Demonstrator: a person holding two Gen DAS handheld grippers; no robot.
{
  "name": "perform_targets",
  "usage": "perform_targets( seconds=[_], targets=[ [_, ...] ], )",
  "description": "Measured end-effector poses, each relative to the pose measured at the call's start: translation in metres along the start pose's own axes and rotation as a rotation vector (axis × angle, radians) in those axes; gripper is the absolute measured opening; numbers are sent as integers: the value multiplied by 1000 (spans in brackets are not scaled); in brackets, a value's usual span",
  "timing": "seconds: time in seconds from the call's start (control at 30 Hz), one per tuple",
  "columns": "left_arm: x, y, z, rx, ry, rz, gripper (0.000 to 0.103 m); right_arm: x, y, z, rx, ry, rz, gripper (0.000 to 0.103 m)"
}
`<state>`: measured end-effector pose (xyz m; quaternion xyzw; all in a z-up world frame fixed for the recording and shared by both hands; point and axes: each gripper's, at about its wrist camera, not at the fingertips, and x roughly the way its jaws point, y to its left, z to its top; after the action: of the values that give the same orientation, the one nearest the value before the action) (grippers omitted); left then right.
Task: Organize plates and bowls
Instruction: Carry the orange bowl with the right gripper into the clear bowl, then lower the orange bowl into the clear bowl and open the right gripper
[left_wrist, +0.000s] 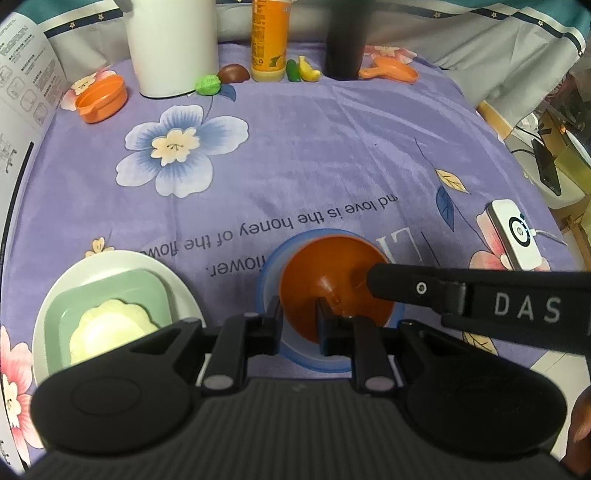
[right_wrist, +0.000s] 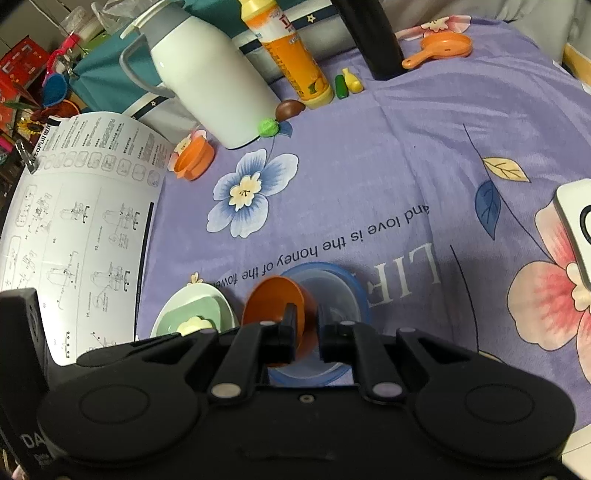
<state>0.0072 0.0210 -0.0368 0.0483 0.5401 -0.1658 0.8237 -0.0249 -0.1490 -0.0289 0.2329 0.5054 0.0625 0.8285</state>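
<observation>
Purple floral cloth (left_wrist: 314, 155) covers the bench, and the clutter sits along its far edge at the top of both frames: a white thermos jug (right_wrist: 207, 74), an orange bottle (left_wrist: 267, 37), small toy foods and two orange toy pans, which leaves the middle clear for sorting.

At lower centre, the orange bowl (left_wrist: 325, 280) sits tilted inside the blue-rimmed bowl (left_wrist: 271, 258), with its rim leaning on the inner wall of the larger bowl. Both grippers hold this one orange bowl. The left gripper (left_wrist: 299, 317) has its jaws closed on the near rim, one finger outside the wall and one inside. The right gripper (right_wrist: 306, 332) has its jaws nearly closed on the bowl's wall; in the left wrist view its finger reaches in from the right edge of the frame to the inside of the bowl. The two-sided hold probably keeps the tilted bowl steady as it is seated into the larger one, so that the bowls nest.

At lower left in the left wrist view, a separate stack stands well apart: a white plate (left_wrist: 173, 284) carries a green square dish (left_wrist: 147, 288) with a pale scalloped dish (left_wrist: 110, 325) on top. Its order, largest below, suggests plates are grouped there and bowls here.
</observation>
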Motion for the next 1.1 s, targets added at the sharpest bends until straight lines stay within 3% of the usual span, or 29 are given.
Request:
perform_targets(
  seconds=[0.13,0.2,0.27,0.33,0.4,0.47,0.53,0.67,1.1],
  targets=[
    [2,-1,0,2,-3,3,23,4,-1,-1,0,9,-4,13],
    [1,0,0,2,-14,3,36,5,0,-1,-5,8,-13,18],
    [-2,0,1,1,-37,13,58,5,0,-1,-7,-2,-19,33],
    [-7,2,2,5,-61,32,66,3,1,0,-17,-13,-29,34],
    [-10,5,3,-3,-72,38,75,1,1,2,-19,-23,-32,42],
    [-14,9,3,-20,-88,36,91,-2,1,3,-27,-44,-43,68],
    [-19,12,2,-25,-109,38,96,-5,2,3,-42,-65,-58,80],
    [-24,16,-2,-20,-125,34,101,-8,0,5,-42,-83,-64,94],
    [-28,22,-12,-14,-143,16,103,-8,4,0,-50,-69,-84,102]
  ],
)
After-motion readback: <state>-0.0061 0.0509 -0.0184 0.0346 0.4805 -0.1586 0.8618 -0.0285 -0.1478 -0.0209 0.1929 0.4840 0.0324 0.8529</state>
